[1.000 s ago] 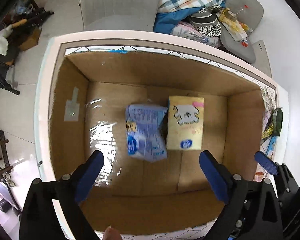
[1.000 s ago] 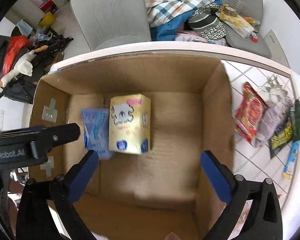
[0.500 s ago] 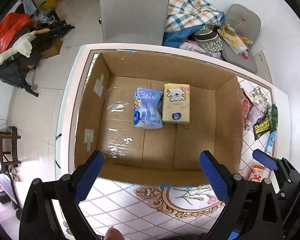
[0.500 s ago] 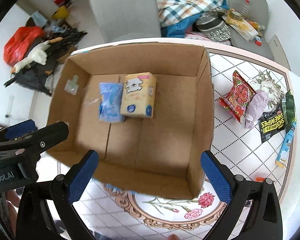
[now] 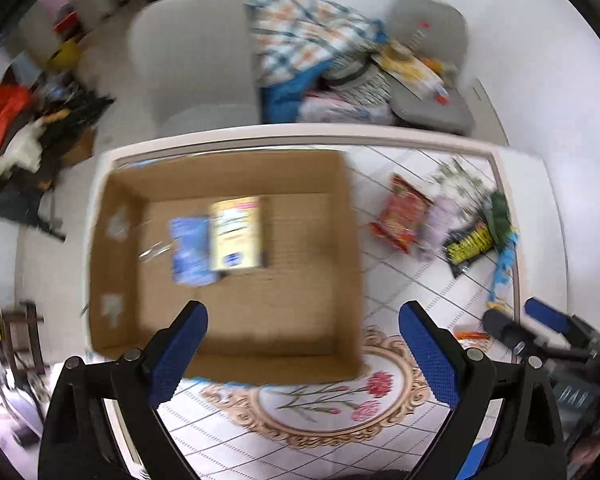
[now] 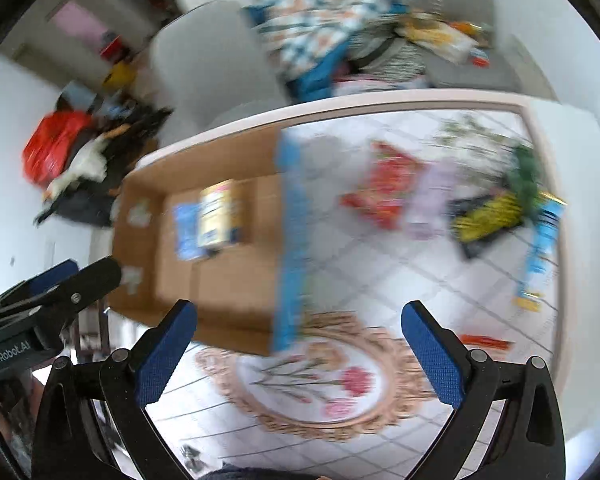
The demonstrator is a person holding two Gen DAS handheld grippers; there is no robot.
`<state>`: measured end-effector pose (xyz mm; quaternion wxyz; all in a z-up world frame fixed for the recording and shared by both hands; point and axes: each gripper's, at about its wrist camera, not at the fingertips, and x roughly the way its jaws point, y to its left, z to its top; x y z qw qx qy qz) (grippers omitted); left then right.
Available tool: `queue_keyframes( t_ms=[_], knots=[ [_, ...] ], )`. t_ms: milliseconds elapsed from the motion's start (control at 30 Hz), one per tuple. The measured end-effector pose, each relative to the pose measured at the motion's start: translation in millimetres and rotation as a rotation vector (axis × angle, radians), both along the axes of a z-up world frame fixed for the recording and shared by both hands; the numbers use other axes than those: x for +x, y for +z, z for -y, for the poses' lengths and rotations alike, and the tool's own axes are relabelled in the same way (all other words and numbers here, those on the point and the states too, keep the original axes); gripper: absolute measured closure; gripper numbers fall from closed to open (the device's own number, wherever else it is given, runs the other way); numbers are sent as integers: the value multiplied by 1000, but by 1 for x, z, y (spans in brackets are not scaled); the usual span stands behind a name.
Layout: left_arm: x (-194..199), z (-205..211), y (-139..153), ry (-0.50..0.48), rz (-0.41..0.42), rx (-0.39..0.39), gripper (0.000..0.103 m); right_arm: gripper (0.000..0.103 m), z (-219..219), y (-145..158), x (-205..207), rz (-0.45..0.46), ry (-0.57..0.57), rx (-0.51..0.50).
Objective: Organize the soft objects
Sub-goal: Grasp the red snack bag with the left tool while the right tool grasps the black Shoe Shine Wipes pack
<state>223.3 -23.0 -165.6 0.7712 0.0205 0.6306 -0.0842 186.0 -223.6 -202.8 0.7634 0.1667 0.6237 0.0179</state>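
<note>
An open cardboard box [image 5: 344, 248] [image 6: 140, 280] stands on the table's left half. Inside lie a blue soft pack [image 5: 190, 250] [image 6: 186, 232] and a yellow pack [image 5: 238, 234] [image 6: 218, 218], side by side. On the table to the right lie a red snack bag [image 5: 402, 214] [image 6: 384, 190], a lilac pack [image 5: 440, 220] [image 6: 430, 200], a black-and-yellow wipes pack [image 5: 470, 242] [image 6: 488, 212] and a blue tube [image 5: 504, 268] [image 6: 542, 244]. My left gripper [image 5: 302, 350] is open and empty above the box's near edge. My right gripper [image 6: 300, 356] is open and empty above the table's floral tile. Both views are blurred.
A grey chair [image 5: 196, 64] stands behind the table, beside a pile of clothes and bags [image 5: 320, 60]. Clutter lies on the floor at the left [image 5: 28, 128]. A small orange item [image 5: 472, 335] lies near the table's right front.
Both grippers have pulled back and up out of the box and swung to the right. The packs on the table's right side have come into view. Both stay open.
</note>
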Motion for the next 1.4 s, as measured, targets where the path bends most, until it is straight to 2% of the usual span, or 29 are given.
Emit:
queue_keyframes(
  t_ms=[167, 300, 333, 433, 500, 567, 700, 800, 867, 1067, 1167, 1200, 1233, 1300, 1400],
  knots=[
    [42, 78, -31, -139, -30, 68, 5, 0, 100, -29, 2, -64, -169, -10],
    [78, 123, -65, -215, -61, 149, 5, 0, 154, -76, 21, -146, -285, 24],
    [87, 132, -76, -228, -74, 166, 5, 0, 167, -96, 28, -178, -335, 58],
    [110, 152, -106, -250, -111, 223, 5, 2, 184, -134, 45, -246, -433, 122],
    [122, 161, -128, -262, -146, 251, 5, 9, 192, -161, 58, -297, -492, 146],
    [129, 166, -145, -270, -176, 273, 5, 17, 197, -177, 65, -326, -539, 142],
    [137, 172, -181, -284, -232, 316, 5, 17, 203, -205, 78, -376, -630, 85],
    [136, 175, -197, -306, -270, 314, 5, 20, 201, -222, 87, -417, -592, 30],
    [133, 183, -207, -344, -270, 347, 5, 28, 191, -221, 92, -416, -526, -40],
    [135, 195, -215, -336, -304, 289, 6, 33, 153, -226, 85, -455, -129, -195],
    [131, 196, -222, -347, -322, 287, 29, 33, 151, -226, 68, -460, -76, -213],
    [130, 195, -226, -347, -332, 284, 37, 32, 151, -227, 62, -463, -71, -209],
    [129, 192, -227, -338, -327, 269, 39, 32, 151, -228, 56, -457, -72, -195],
    [127, 187, -229, -308, -342, 233, 55, 32, 153, -229, 48, -441, -97, -176],
    [114, 176, -231, -265, -366, 235, 57, 34, 156, -229, 38, -412, -119, -171]
  ],
)
